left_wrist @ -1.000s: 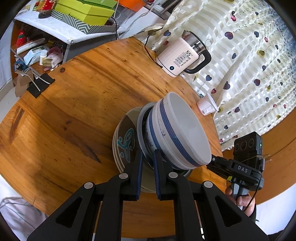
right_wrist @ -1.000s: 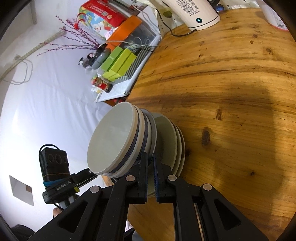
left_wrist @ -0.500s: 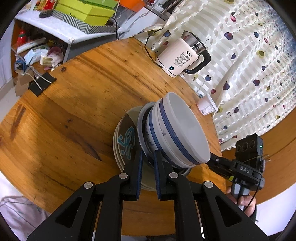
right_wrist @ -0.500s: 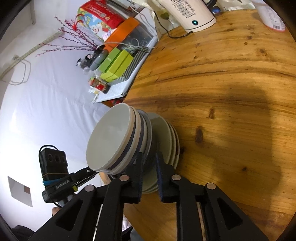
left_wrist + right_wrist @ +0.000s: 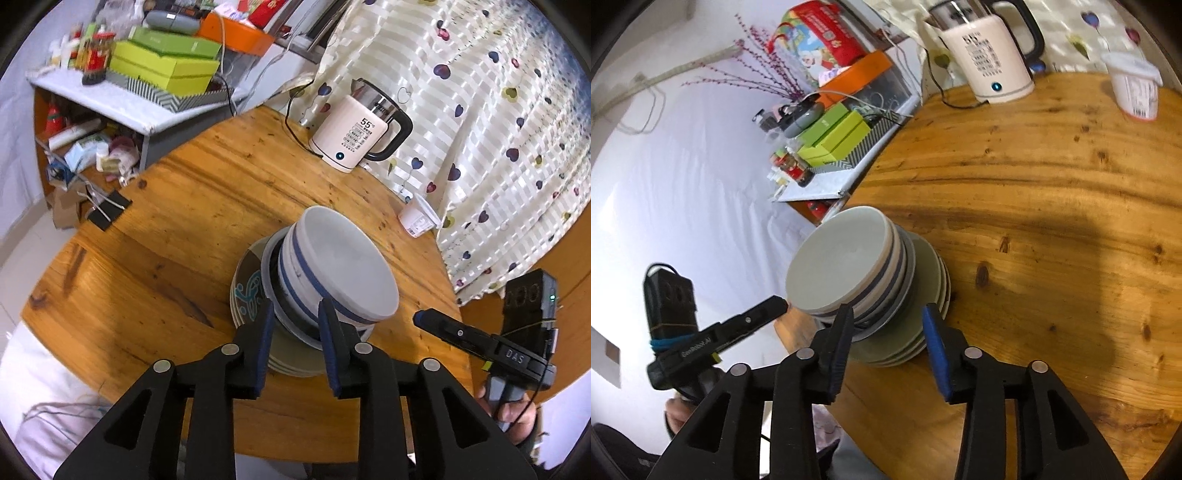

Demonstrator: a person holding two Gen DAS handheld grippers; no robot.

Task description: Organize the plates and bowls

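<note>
Wooden table (image 5: 155,236); bowl stack (image 5: 332,273) between parted left gripper (image 5: 295,325) fingers.

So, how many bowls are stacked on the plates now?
2 that I can tell: the top bowl with the blue band, and a second bowl nested under it. Both sit on the pile of plates near the table edge. More could be hidden between.
</note>
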